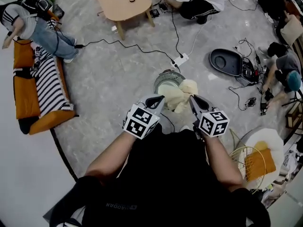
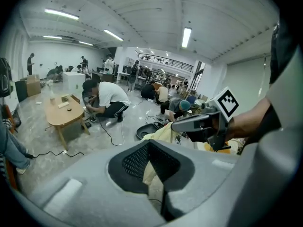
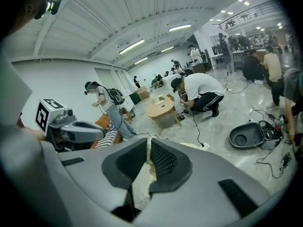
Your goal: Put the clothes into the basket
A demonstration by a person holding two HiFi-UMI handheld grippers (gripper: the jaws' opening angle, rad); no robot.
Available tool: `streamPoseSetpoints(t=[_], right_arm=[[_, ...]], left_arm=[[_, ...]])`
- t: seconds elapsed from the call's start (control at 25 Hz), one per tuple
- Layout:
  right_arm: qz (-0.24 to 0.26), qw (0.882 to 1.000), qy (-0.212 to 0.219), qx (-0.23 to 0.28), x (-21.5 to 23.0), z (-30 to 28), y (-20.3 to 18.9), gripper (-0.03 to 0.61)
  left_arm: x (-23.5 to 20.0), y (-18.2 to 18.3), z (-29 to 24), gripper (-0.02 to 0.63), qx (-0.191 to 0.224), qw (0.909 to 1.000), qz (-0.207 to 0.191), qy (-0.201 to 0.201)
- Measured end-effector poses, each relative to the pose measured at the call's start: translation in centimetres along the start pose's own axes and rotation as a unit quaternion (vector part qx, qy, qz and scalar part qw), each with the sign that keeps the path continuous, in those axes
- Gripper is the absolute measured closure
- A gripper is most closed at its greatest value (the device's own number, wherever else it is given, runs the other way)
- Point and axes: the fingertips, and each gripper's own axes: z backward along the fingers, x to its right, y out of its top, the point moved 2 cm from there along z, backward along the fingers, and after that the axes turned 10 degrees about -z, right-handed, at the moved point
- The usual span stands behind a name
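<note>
While the pale yellow garment [image 1: 179, 96] is clamped at either edge by the left gripper [image 1: 158, 100] and the right gripper [image 1: 192, 100] above the wire basket [image 1: 165, 74] (partly hidden beneath it), a fold could be left draped over the rim if released off-centre.

Basket mouth: your cloth [image 1: 179, 94] hangs over the basket [image 1: 168, 74] and hides its near side.
Beyond: a power strip [image 1: 180, 59] lies in your way.
Left: bare floor [image 1: 109, 79] until the sofa [image 1: 26, 100].
Right: a dark oval shell [image 1: 226, 62] stands near.
</note>
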Motion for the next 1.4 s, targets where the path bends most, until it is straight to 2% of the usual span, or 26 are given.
streamPoseSetpoints(t=[0.2, 0.44, 0.56, 0.84, 1.08, 1.4], right_arm=[[-0.011, 0.999, -0.024, 0.019, 0.7, -1.7, 0.4, 0.541], [-0.022, 0.999, -0.027, -0.010, 2.1, -4.9, 0.0, 0.541], [-0.025, 0.999, -0.028, -0.038, 4.1, -6.9, -0.4, 0.541], [-0.002, 0.992, -0.017, -0.125, 8.5, -11.9, -3.8, 0.541], [0.010, 0.982, -0.017, -0.185, 12.8, -17.1, -8.4, 0.541], [0.025, 0.965, -0.030, -0.258, 17.5, -22.6, -13.4, 0.541]], left_arm=[[-1.1, -1.6, -1.2, 0.611, -0.014, 0.9994, -0.018, -0.027], [-2.6, -2.7, -3.3, 0.611, -0.033, 0.9991, 0.002, -0.027], [-3.5, -3.4, -5.2, 0.611, -0.047, 0.9987, 0.018, -0.011], [-5.1, -6.7, -9.4, 0.611, -0.062, 0.9942, 0.083, 0.027], [-6.2, -11.3, -14.2, 0.611, -0.091, 0.9878, 0.117, 0.048], [-6.5, -17.9, -18.2, 0.611, -0.156, 0.9762, 0.141, 0.052]])
